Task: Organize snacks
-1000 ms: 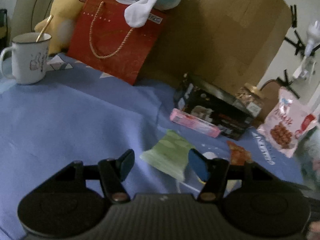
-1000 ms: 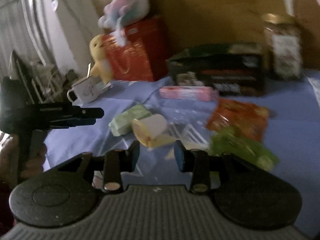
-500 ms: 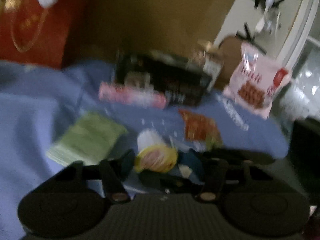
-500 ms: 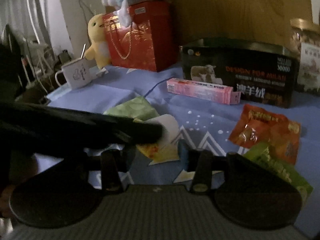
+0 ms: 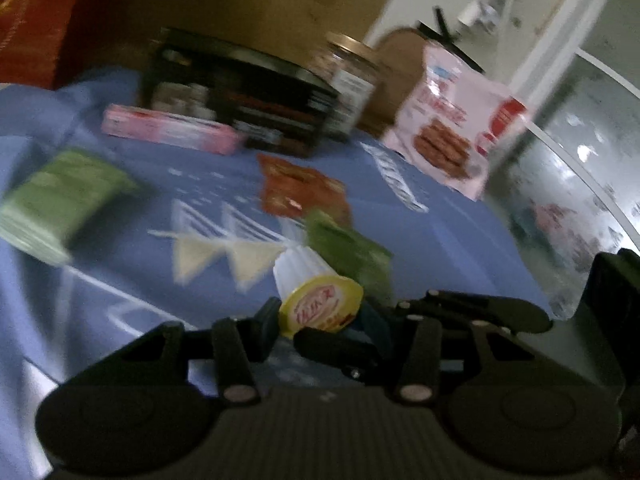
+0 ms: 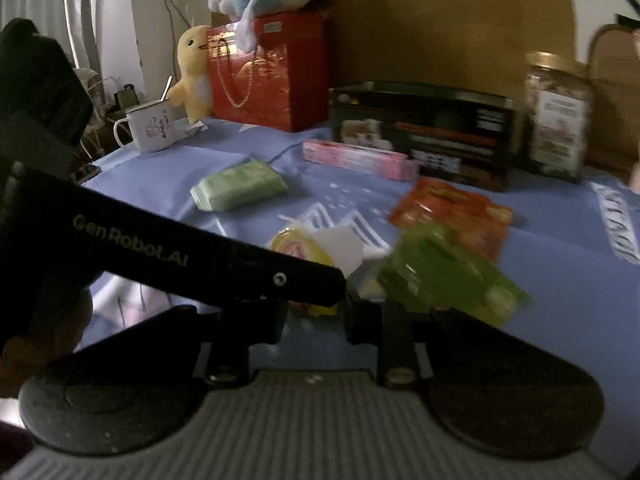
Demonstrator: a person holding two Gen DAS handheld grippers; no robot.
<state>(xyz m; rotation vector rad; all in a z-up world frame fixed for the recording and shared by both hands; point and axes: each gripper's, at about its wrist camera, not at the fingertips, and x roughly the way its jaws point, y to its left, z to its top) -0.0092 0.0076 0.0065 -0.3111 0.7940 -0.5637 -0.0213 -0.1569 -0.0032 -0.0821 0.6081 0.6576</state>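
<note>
A small white cup with a yellow foil lid (image 5: 316,292) lies on its side on the blue cloth, right at my left gripper (image 5: 320,322). The jaws stand open on either side of it. In the right wrist view the same cup (image 6: 308,242) lies just beyond my right gripper (image 6: 316,312), whose jaws are open with nothing between them. The left gripper's black body (image 6: 160,252) crosses in front. A green packet (image 6: 444,272) and an orange packet (image 6: 452,210) lie to the right. A pale green pack (image 6: 240,185) and a pink box (image 6: 356,159) lie farther back.
A black box (image 6: 424,132), a jar (image 6: 556,120) and a pink biscuit bag (image 5: 456,128) stand at the back. A red gift bag (image 6: 268,72), a yellow plush (image 6: 192,72) and a mug (image 6: 148,128) are at the back left. The cloth's edge drops off at the right (image 5: 516,264).
My left gripper has swung right from the pale green pack to the yellow-lidded cup and now crosses in front of the right gripper. The right gripper has moved closer to the cup.
</note>
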